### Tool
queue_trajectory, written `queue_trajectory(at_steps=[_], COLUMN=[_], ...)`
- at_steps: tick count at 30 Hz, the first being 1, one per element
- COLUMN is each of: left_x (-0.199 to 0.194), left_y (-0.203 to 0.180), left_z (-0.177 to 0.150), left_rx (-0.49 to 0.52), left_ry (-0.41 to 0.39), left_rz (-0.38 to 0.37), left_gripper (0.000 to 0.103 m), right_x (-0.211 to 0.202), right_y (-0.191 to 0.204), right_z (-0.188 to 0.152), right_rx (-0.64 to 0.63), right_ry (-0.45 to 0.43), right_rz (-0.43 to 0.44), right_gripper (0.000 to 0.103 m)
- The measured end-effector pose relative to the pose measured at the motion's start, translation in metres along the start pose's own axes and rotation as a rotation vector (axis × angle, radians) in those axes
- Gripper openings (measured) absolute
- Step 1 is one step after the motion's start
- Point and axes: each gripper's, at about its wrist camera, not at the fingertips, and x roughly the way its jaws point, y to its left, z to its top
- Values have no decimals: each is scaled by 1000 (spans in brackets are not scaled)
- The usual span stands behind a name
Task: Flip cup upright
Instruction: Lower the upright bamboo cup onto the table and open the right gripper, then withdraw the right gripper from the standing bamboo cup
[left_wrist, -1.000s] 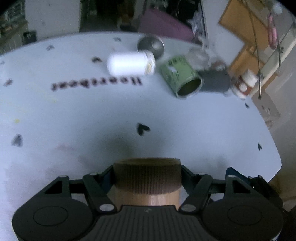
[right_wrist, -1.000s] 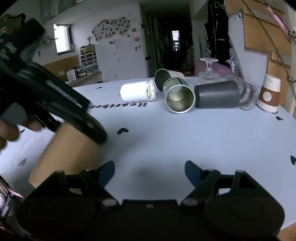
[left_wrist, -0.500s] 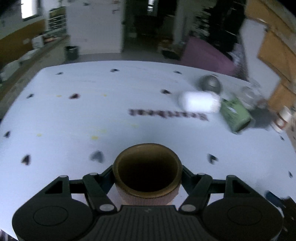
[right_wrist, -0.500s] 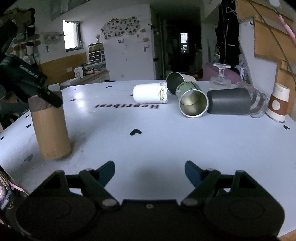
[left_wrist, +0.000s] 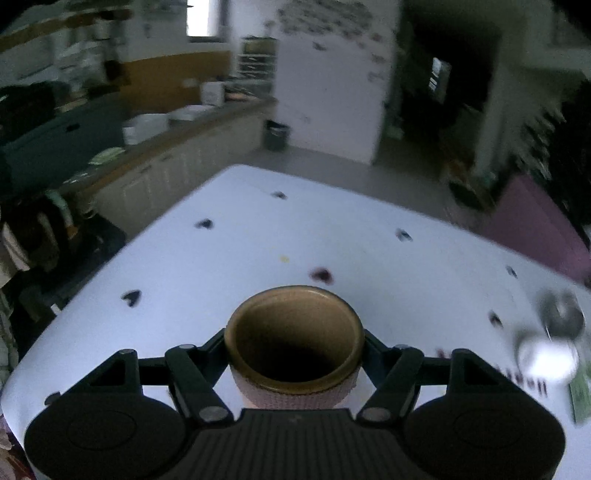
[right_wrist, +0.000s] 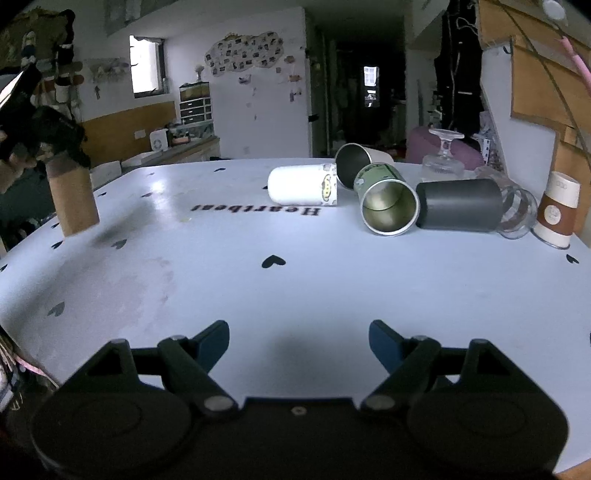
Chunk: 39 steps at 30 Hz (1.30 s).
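- The left hand-held gripper (left_wrist: 294, 349) pinches a brown cup (left_wrist: 294, 345) between its two black fingers; the left wrist view looks straight into its round open mouth, with a smooth rim above a ribbed outer band.
- The right wrist view shows what that view hides: the brown cup (right_wrist: 72, 199) is a tall plain cylinder, mouth up, near the left edge of the table (right_wrist: 295, 280), with the left hand-held gripper (right_wrist: 51, 147) clamped at its top. Whether its base touches the surface I cannot tell; a soft shadow lies beside it.
- The right hand-held gripper (right_wrist: 298, 341) is spread wide with nothing between its blue-tipped fingers, low over the near edge of the table.
- Only the right wrist view shows the cluster by the far right corner sharply: a white cup (right_wrist: 303, 184) with a small cartoon print lying on its side, a metal cup (right_wrist: 360, 160) just behind it lying with its dark mouth towards the camera, a green-sided steel cup (right_wrist: 386, 201) lying with its shiny inside facing the camera, and a matte dark grey cup (right_wrist: 460, 210) on its side touching it.
- Beyond those, a clear ribbed glass (right_wrist: 515, 214) lies down, a stemmed glass (right_wrist: 443, 155) stands upside down, and a brown-and-white paper cup (right_wrist: 557, 214) stands upside down by the right edge.
- The table is pale, smooth and printed with small black hearts and the word "Heartbeat" (right_wrist: 255, 211).
- In the left wrist view these things are only a blur at the right.
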Motion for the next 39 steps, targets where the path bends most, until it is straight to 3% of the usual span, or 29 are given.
queue_trajectory(at_steps=[8, 13, 19, 21, 23, 28, 31, 39], left_x=[27, 45, 42, 42, 42, 30, 13, -50], left_y=[21, 41, 33, 31, 31, 34, 36, 25], left_z=[10, 3, -6, -8, -10, -18, -29, -74], left_rx=[-28, -116, -62, -49, -41, -59, -52, 10], left_ry=[-72, -71, -112, -108, -106, -105, -118, -204], left_rz=[126, 96, 118, 110, 104, 79, 57, 103], left_gripper=[72, 72, 73, 76, 87, 94, 97, 103], right_x=[-2, -2, -1, -1, -2, -6, -9, -12], right_y=[2, 6, 9, 9, 10, 9, 8, 15], right_z=[0, 0, 1, 1, 2, 7, 15, 41], right_rx=[-15, -25, -34, -34, -35, -28, -18, -7], right_ry=[0, 2, 1, -2, -5, -34, -61, -127], right_rz=[-10, -6, 1, 7, 12, 37, 61, 120], right_gripper=[83, 83, 83, 83, 83, 84, 90, 98])
